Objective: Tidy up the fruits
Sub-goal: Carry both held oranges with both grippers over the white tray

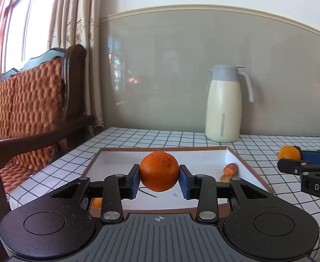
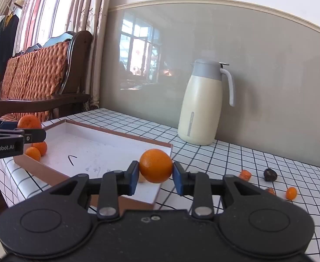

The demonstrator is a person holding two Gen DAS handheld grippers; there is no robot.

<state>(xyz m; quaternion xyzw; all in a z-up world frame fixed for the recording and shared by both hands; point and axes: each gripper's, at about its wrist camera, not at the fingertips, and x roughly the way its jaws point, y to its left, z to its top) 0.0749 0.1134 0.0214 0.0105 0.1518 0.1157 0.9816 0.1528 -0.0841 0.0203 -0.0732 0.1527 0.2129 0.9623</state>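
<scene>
**Both grippers loaded, one orange each, over the tray**

Left gripper [image 1: 159, 180]: jaws closed narrow on a darker, rough-skinned orange [image 1: 159, 171]. Both blue pads press its sides; the fruit is clear of the surface, above the white tray [image 1: 205, 159] and roughly midway between its left and right walls.

Right gripper [image 2: 153, 175]: jaws closed narrow on a smoother, brighter orange [image 2: 156, 165], pads on both sides. The fruit hangs over the tray's right-hand corner nearest the camera, at the brown rim.

Tray contents: two small oranges [image 2: 37, 150] lie together in the near left corner, beside the left gripper's body. One small orange piece [image 1: 231, 168] lies against the right wall. The middle of the tray floor is bare apart from pen marks.

Table [image 2: 236, 159], checked cloth: a cream jug [image 2: 201, 109] stands at the back edge against the wall, well apart from the tray. Right of the tray lie scattered small orange pieces [image 2: 245, 174] and a dark round fruit [image 2: 270, 174], near the right edge. The tray's left wall runs close to the table's left edge, with a wooden bench seat [image 1: 35, 100] just beyond.
</scene>
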